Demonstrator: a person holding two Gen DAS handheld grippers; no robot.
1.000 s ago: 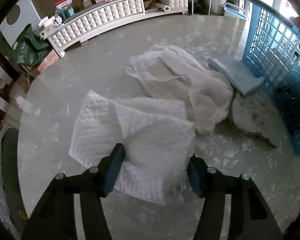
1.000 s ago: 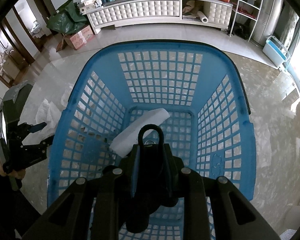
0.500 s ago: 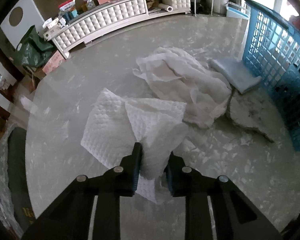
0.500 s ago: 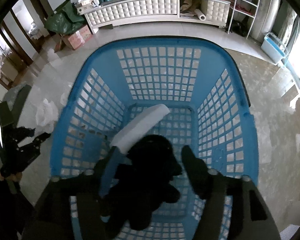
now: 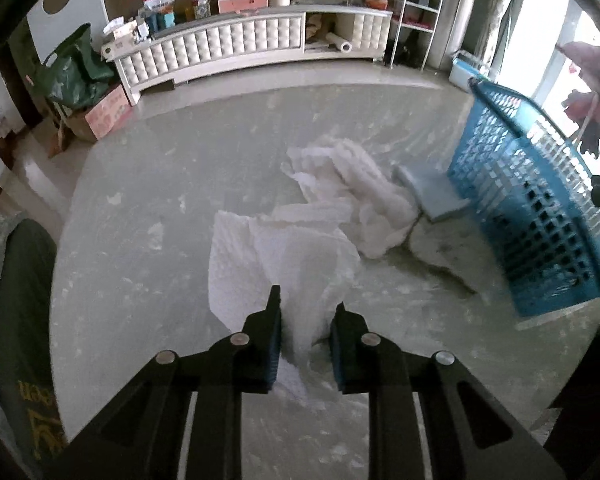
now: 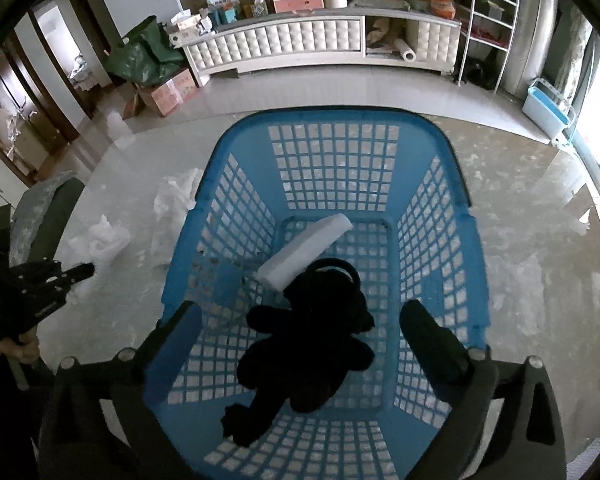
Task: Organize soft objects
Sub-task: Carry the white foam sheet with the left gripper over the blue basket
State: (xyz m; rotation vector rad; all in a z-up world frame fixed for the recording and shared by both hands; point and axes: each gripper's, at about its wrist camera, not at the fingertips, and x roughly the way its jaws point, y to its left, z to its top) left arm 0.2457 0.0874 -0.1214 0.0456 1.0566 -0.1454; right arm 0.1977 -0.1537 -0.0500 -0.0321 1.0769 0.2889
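Observation:
My left gripper (image 5: 306,320) is shut on a fold of the white quilted cloth (image 5: 296,248), which is pulled up off the pale marbled surface. Behind it lie a crumpled white cloth (image 5: 356,184) and a grey-blue foam pad (image 5: 428,192) beside the blue basket (image 5: 540,216). Over the basket (image 6: 332,118) my right gripper (image 6: 300,312) has its jaws opening wide. The black plush toy (image 6: 312,344) lies on the basket floor below them, free of the pads, against a white foam block (image 6: 304,252). In the right wrist view the left gripper (image 6: 80,270) shows at the left.
A long white padded cabinet (image 5: 228,52) with clutter on top lines the far wall. A green bag (image 5: 76,76) and a cardboard box (image 5: 108,112) stand at its left end. A white wire shelf (image 6: 484,24) and a pale blue bin (image 6: 548,112) stand at the right.
The left gripper closed on the quilted cloth and rose, lifting it. The right gripper opened from shut, and the black plush toy dropped from it onto the basket floor.

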